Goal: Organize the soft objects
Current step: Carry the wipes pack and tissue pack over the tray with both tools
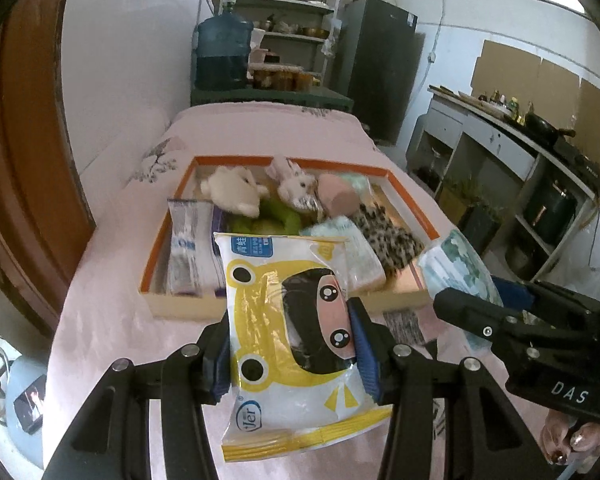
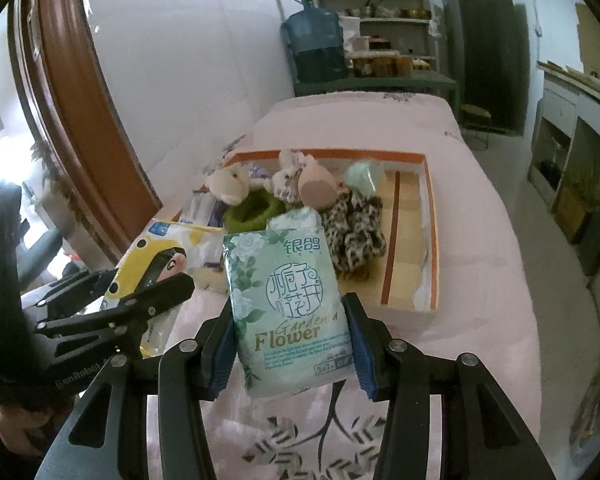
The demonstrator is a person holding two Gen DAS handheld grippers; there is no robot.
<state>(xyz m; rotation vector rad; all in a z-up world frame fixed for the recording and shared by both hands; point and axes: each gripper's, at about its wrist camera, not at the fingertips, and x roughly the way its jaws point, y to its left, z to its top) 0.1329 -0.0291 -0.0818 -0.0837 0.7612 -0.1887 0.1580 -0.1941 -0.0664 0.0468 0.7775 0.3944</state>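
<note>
My left gripper is shut on a yellow-and-white tissue pack with a cartoon frog face, held above the pink tablecloth just in front of the orange-rimmed box. My right gripper is shut on a pale green tissue pack printed "Flower", also lifted near the box. In the left wrist view the right gripper shows at the right with the green pack. The yellow pack appears at the left of the right wrist view.
Inside the box lie a cream plush, a white rabbit plush, a green soft ring, a leopard-print item and more tissue packs. The box's right part is bare. A water jug stands beyond the table.
</note>
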